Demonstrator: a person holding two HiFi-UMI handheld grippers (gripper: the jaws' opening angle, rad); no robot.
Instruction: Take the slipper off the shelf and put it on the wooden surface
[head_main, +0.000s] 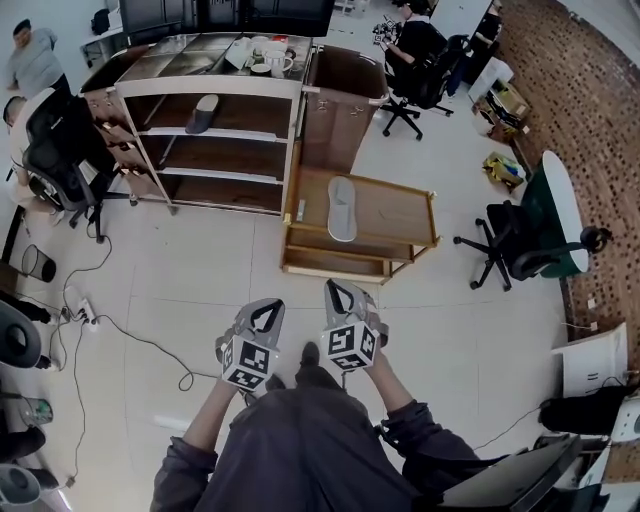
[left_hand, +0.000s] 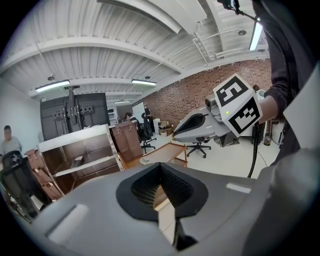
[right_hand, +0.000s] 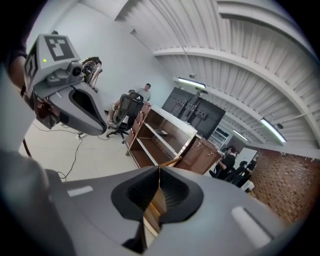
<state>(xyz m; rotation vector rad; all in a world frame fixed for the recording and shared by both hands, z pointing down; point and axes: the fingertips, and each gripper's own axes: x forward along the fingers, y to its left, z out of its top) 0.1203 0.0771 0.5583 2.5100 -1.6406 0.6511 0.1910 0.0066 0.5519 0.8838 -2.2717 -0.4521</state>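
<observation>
Slippers, head view: a dark slipper (head_main: 205, 113) lies on the shelf (head_main: 215, 135), and a pale slipper (head_main: 342, 208) lies flat on the wooden surface (head_main: 395, 205) beside it. The left gripper (head_main: 268, 305) and right gripper (head_main: 340, 290) are held side by side close to the body, well apart from both. I judge this a carrying stance, since nothing is within reach.

Left gripper view: its jaws are together with nothing between them. Unlike the head view, this one gives a side-on look, showing the dark slipper lying on a shelf board.

Right gripper view: its jaws are together and empty. The shelf's open front shows beyond them, but neither slipper can be made out here.
</observation>
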